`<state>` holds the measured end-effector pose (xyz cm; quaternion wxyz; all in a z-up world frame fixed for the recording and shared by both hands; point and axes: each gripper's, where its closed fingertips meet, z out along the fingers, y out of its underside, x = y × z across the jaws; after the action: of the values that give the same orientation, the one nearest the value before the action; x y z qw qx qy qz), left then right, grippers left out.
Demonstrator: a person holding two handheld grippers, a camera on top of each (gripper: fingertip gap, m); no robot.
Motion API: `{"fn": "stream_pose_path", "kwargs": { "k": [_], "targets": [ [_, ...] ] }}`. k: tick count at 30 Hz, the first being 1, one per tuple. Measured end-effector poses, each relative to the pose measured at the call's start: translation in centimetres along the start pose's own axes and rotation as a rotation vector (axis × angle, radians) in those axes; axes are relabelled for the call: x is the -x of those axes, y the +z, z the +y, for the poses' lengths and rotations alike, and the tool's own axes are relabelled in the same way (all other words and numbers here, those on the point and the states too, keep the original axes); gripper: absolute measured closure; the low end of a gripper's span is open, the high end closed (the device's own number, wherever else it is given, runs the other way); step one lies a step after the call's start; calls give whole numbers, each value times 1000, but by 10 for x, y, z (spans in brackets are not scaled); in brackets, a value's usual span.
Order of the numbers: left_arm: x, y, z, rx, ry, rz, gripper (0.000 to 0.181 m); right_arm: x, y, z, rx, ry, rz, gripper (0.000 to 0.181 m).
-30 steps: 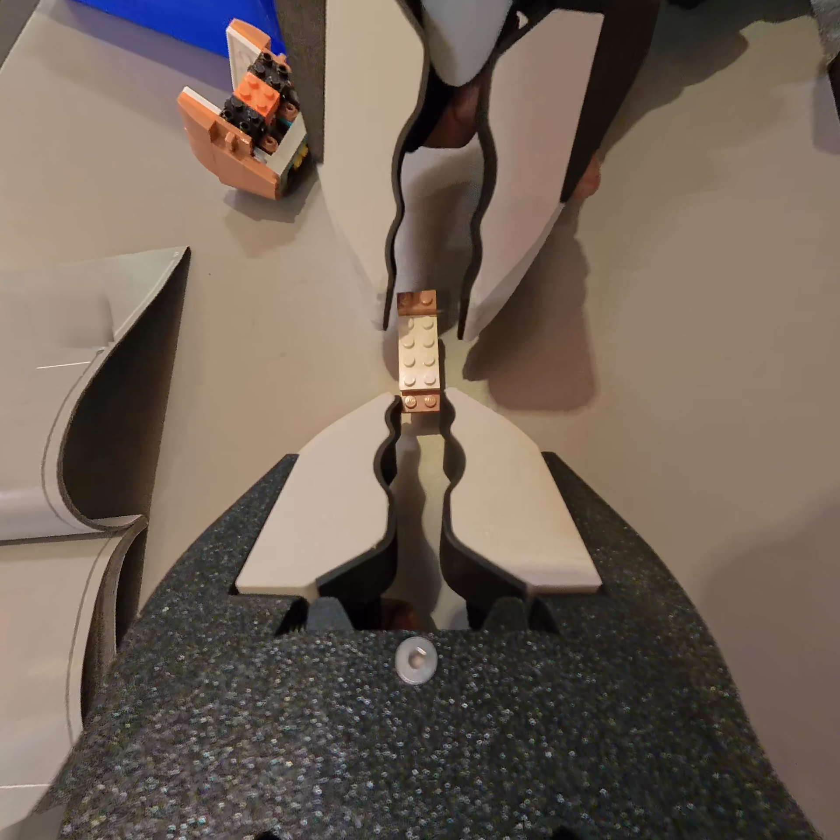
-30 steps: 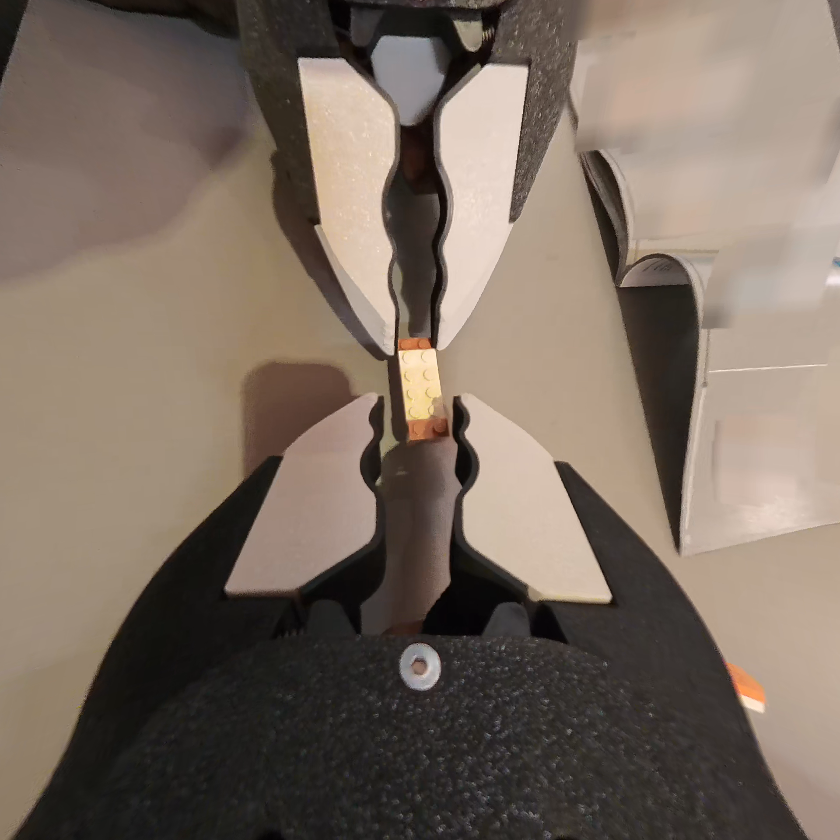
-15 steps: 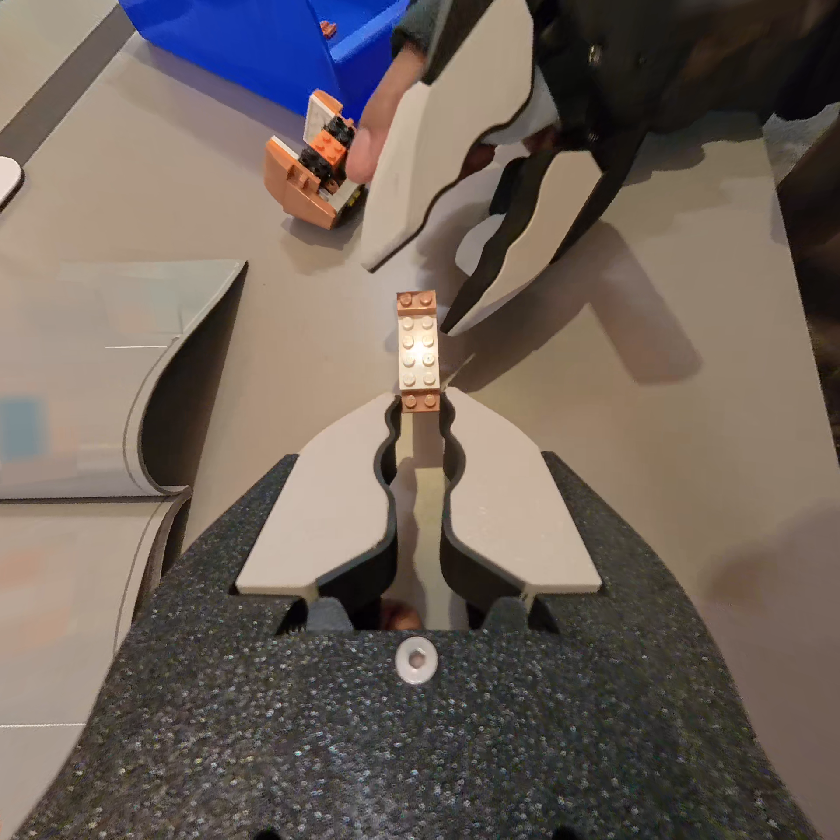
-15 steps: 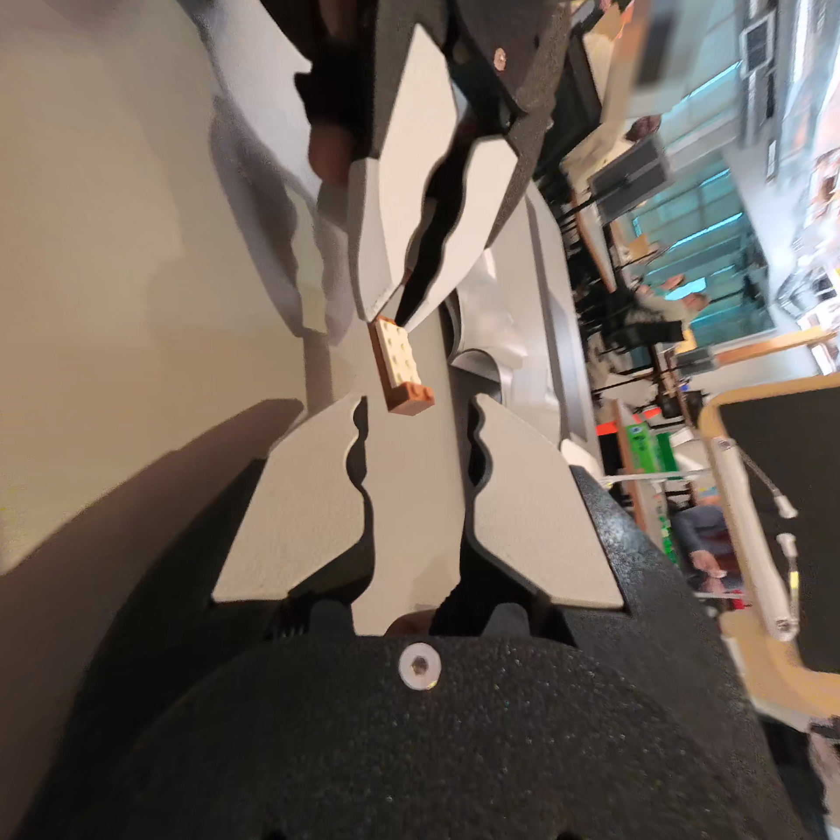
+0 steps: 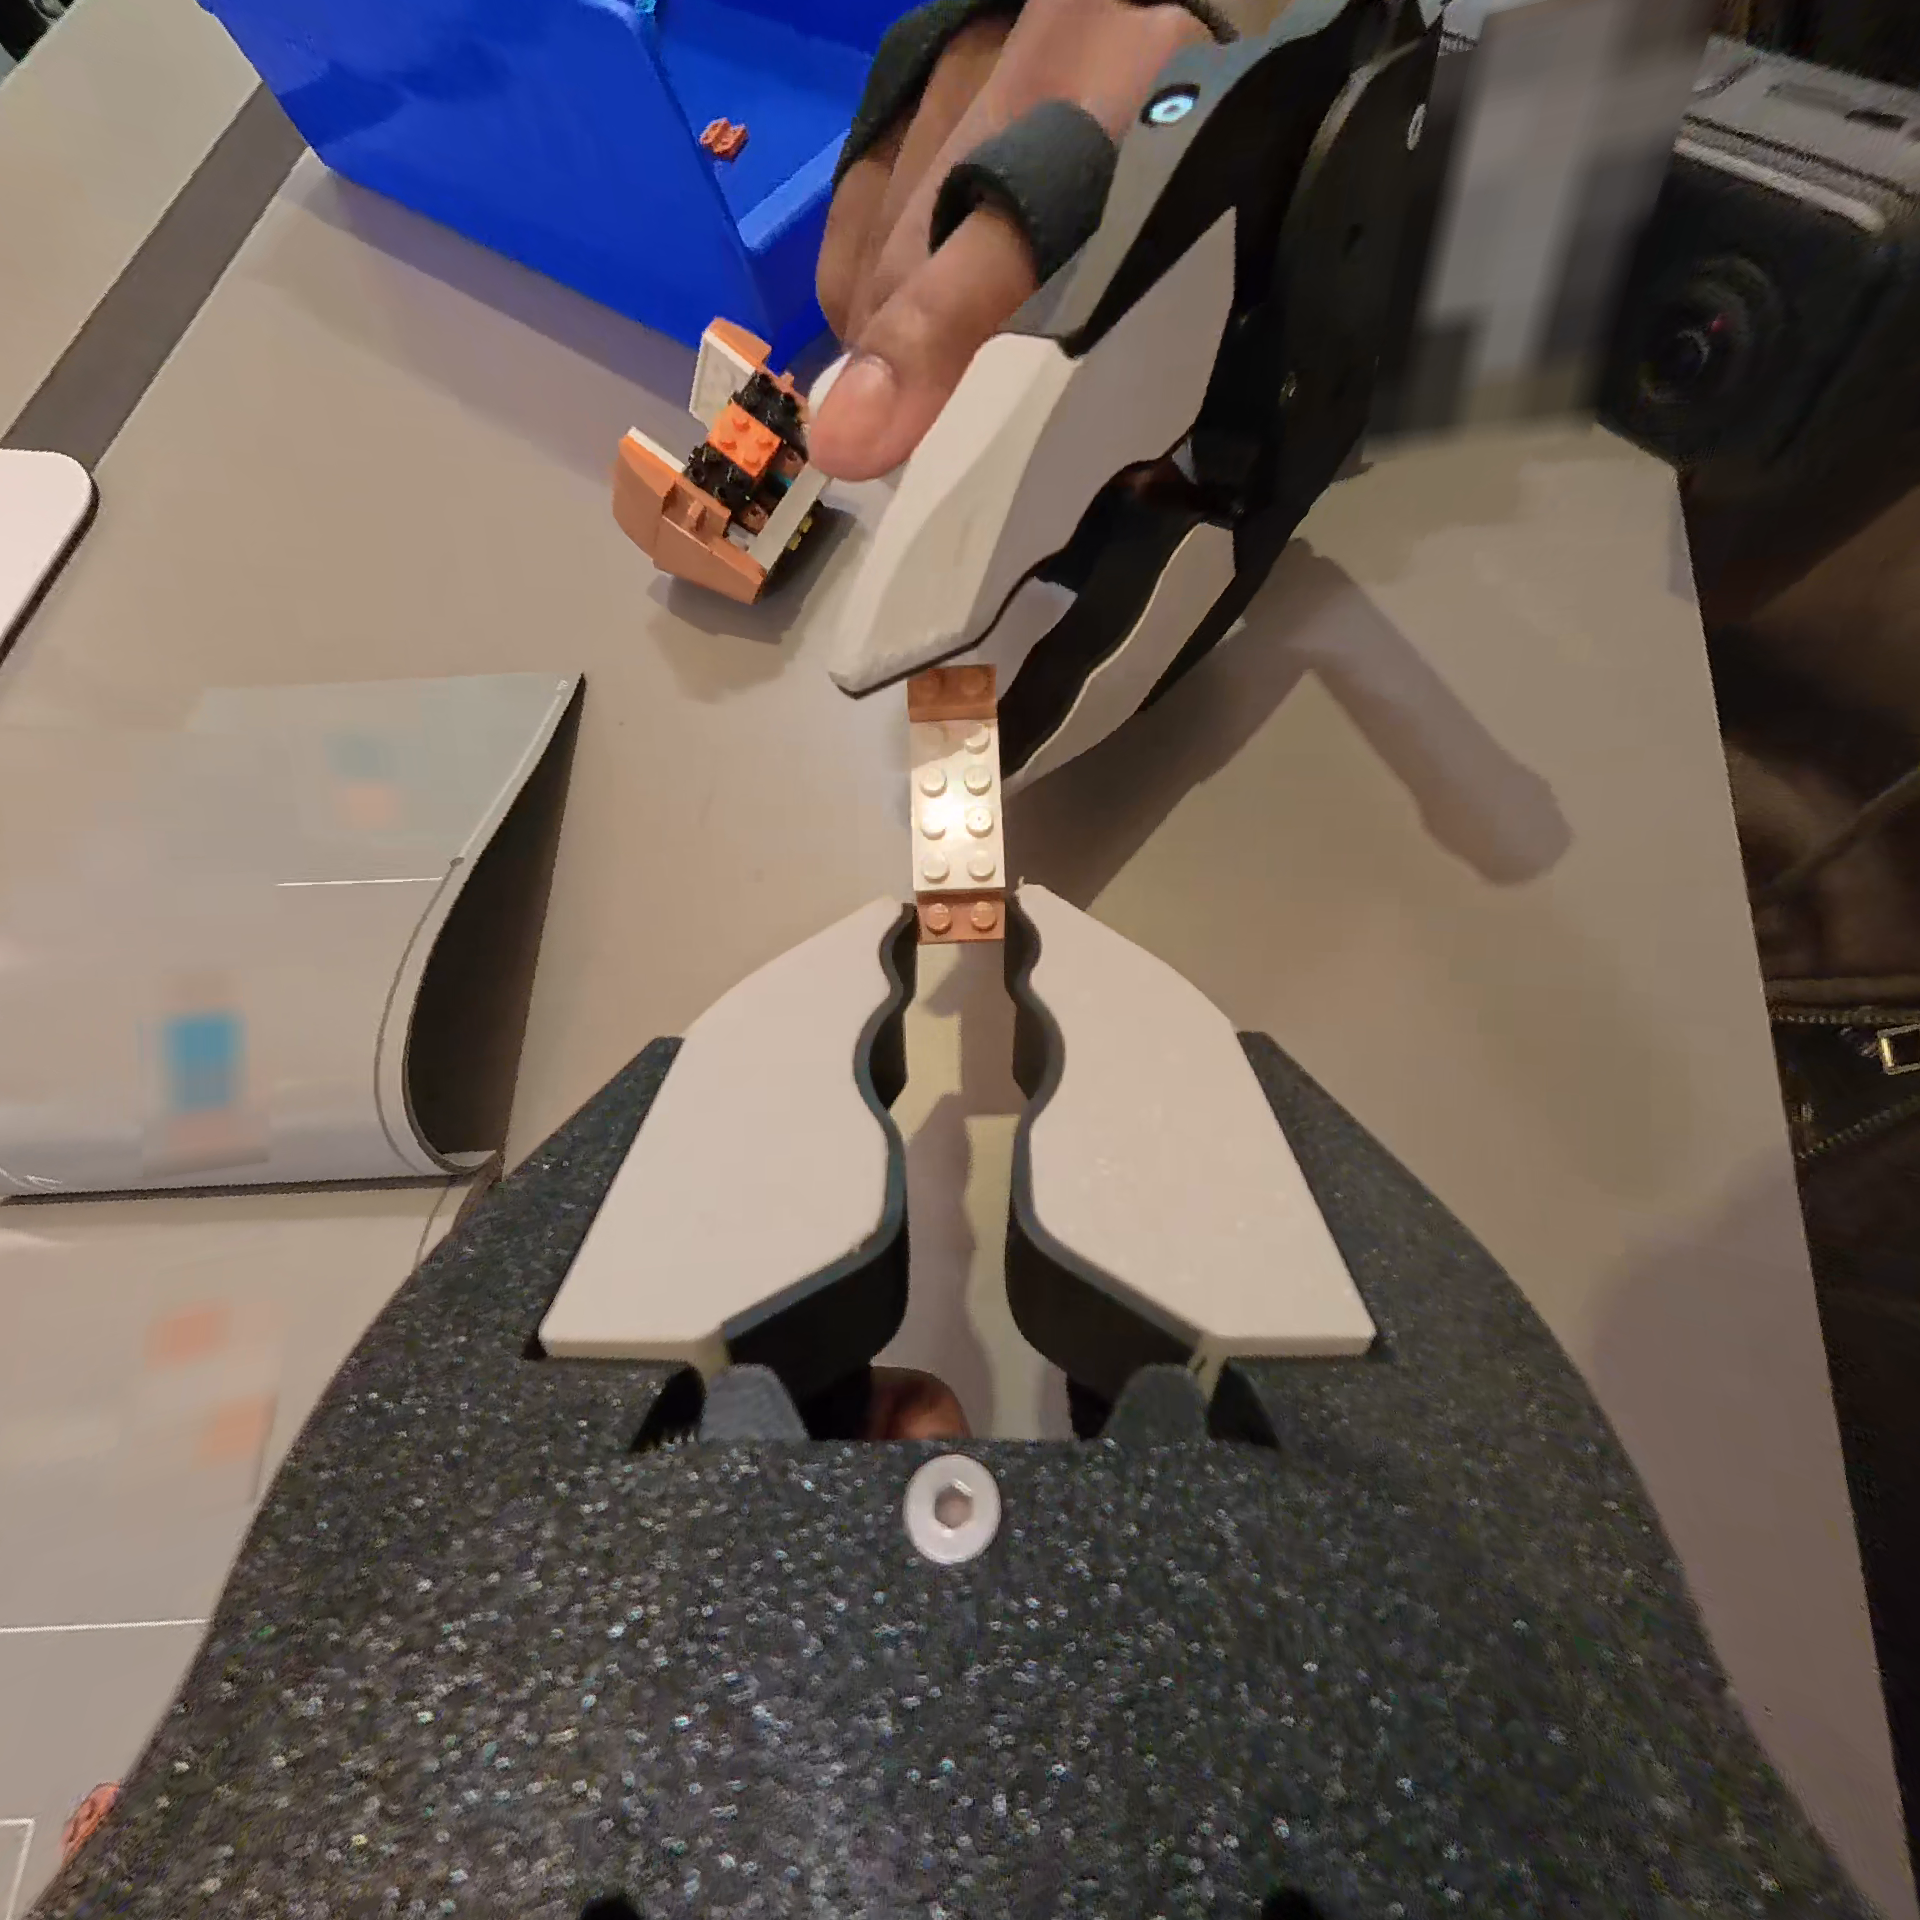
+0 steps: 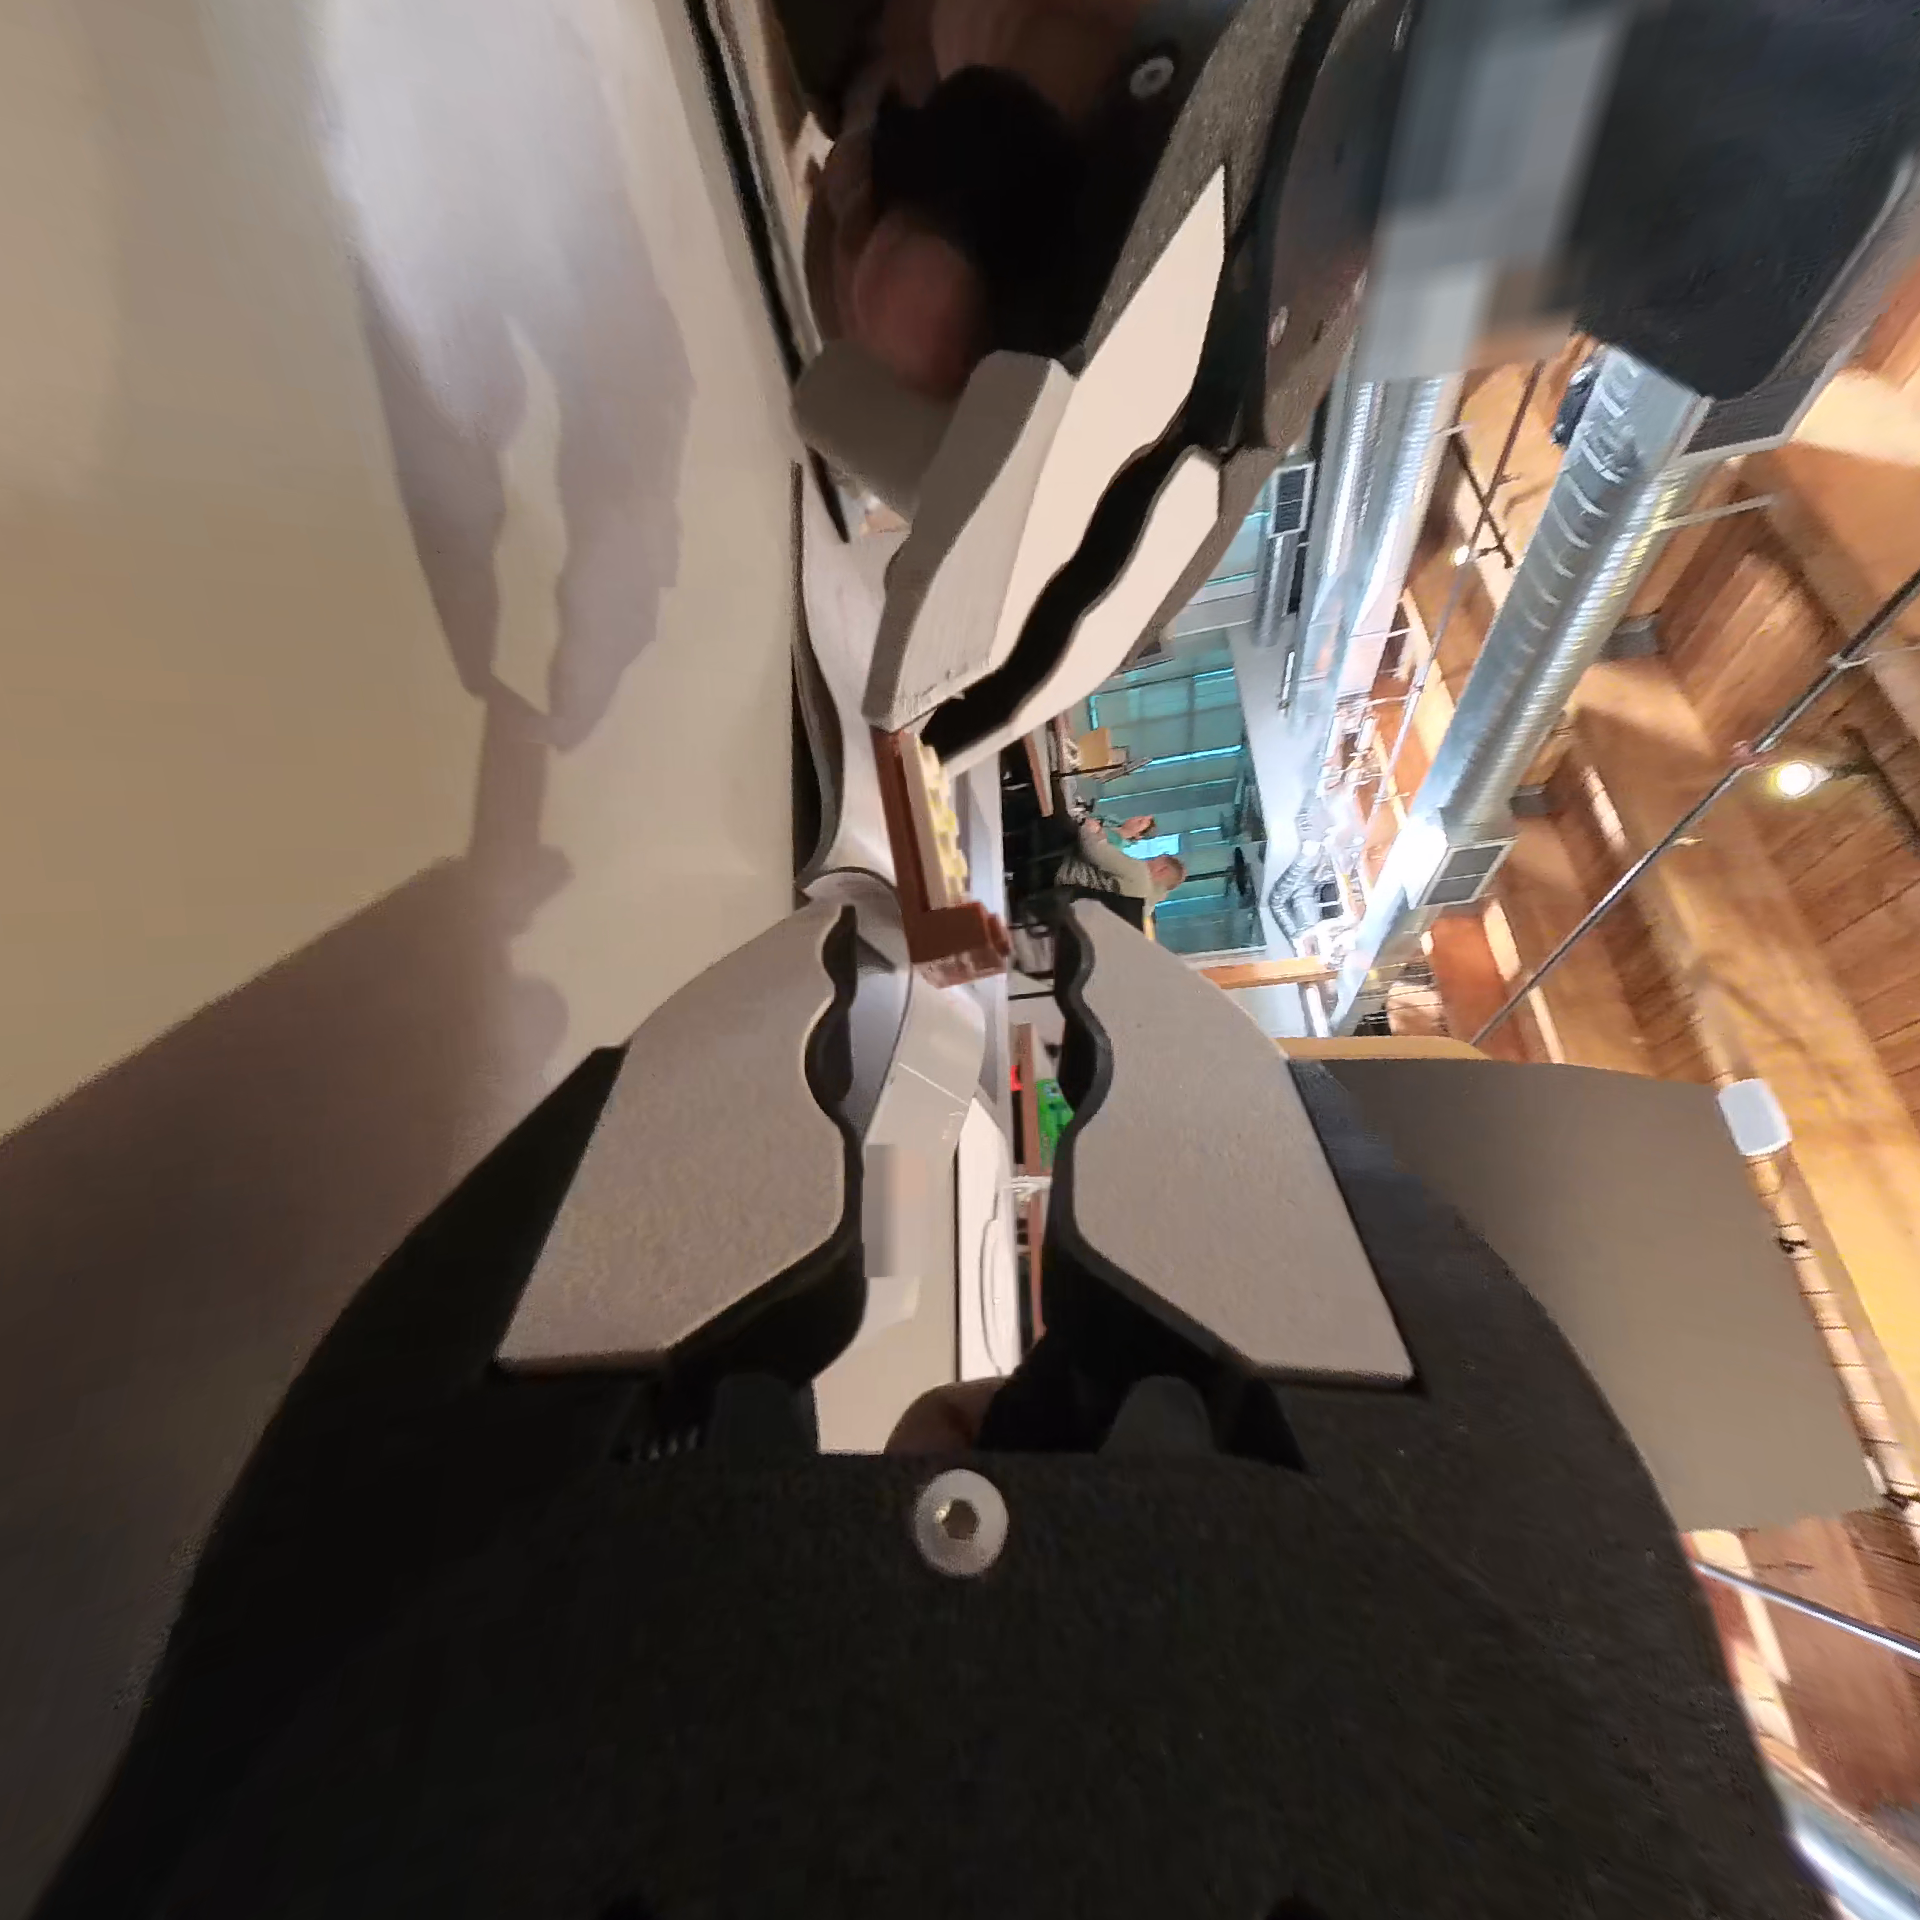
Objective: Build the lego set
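A tan plate on a longer brown plate [image 5: 958, 821] is held in the air above the grey table [image 5: 1299, 935]. My left gripper [image 5: 961, 912] is shut on its near brown end. My right gripper [image 5: 930, 719] comes in from the far side, rolled onto its side, with its tips around the far brown end. In the right wrist view the right gripper [image 6: 956, 920] is open. The brown end [image 6: 961, 940] sits between its tips with a gap on each side. The left gripper [image 6: 925, 732] clamps the other end there.
A partly built orange, black and white model [image 5: 717, 488] lies on the table at the far left, in front of a blue bin [image 5: 540, 135]. An open instruction booklet [image 5: 260, 914] lies at the left. The table's edge runs along the right, with a black camera [image 5: 1714, 332] beyond it.
My right gripper has rolled onto its side and its hand has come into view. My left gripper has kept its hold and has risen with the piece above the table.
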<state>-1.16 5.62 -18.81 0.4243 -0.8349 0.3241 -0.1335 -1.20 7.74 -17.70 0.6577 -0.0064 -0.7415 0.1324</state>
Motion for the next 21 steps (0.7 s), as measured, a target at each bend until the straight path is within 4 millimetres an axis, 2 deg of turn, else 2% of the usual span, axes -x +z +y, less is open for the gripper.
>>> {"fn": "stream_pose_path", "kwargs": {
  "k": [7, 16, 21],
  "targets": [
    [-3, -2, -13, 25, 24, -4, 165, -12, -4, 1, 20, -90, 100, 163],
    [0, -11, -35, 12, 61, -48, 165, -32, -12, 1, 21, -76, 181, 164],
    [5, -18, -39, 17, 139, -139, 150, -43, -16, 1, 16, -28, 196, 165]
  ]
}}
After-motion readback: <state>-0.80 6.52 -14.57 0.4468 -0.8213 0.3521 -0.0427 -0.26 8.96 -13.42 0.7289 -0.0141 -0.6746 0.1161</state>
